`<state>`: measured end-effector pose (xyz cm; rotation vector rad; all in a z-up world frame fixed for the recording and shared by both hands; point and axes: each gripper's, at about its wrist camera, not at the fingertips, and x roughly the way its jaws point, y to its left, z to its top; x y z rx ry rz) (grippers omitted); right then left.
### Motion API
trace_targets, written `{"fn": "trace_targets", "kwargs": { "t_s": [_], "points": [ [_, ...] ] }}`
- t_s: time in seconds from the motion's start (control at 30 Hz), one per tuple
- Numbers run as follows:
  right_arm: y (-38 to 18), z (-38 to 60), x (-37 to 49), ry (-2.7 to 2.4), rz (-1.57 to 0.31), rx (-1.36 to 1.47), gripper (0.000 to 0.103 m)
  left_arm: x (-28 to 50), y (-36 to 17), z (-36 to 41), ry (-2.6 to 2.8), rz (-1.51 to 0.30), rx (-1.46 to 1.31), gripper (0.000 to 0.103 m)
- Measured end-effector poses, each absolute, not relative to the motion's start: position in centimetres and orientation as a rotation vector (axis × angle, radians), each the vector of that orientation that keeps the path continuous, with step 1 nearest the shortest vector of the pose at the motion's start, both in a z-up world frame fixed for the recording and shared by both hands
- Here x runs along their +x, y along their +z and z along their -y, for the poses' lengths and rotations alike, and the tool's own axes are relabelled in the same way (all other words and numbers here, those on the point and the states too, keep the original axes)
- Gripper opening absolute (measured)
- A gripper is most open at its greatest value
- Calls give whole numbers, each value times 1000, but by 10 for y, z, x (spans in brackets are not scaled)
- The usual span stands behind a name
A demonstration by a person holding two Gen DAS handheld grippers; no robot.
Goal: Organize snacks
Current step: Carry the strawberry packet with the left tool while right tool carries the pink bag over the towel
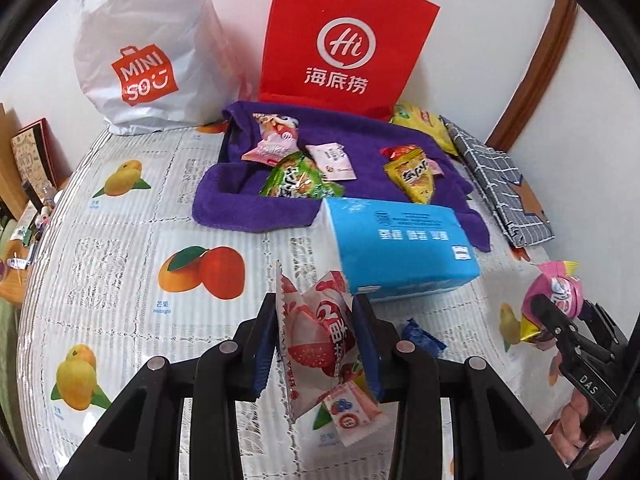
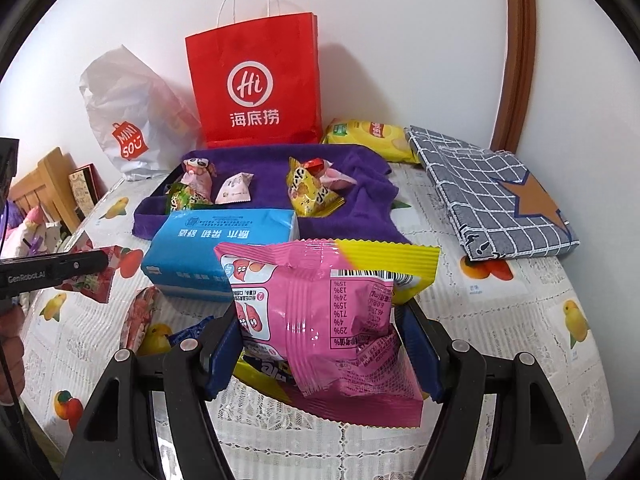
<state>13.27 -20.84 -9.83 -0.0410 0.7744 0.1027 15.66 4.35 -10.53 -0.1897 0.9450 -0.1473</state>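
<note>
At lower centre of each wrist view, the left gripper [image 1: 316,354] clamps a white-and-red crinkled snack packet [image 1: 320,344] while the right gripper [image 2: 320,354] clamps a pink-and-yellow foil snack packet [image 2: 320,316].

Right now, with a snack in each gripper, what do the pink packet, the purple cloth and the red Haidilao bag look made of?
Pink packet in the right gripper: glossy plastic film, judging by bright glare streaks and crimped seals.
Purple cloth: soft matte terry or microfibre, with a fuzzy nap and thick rolled folds.
Red Haidilao bag: matte paper, probably, with stiff creased sides and thin white cord handles.
</note>
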Motion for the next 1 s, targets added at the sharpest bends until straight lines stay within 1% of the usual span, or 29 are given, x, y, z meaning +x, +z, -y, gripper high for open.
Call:
{"fn": "trace_targets", "kwargs": {
  "t_s": [0.53, 1.0],
  "points": [
    [-84, 206, 143, 109, -746, 5, 72, 150, -94, -33, -157, -923, -162, 35],
    [-60, 194, 177, 128, -724, -5, 72, 170, -77, -23, -166, -909, -140, 35]
  ]
}}
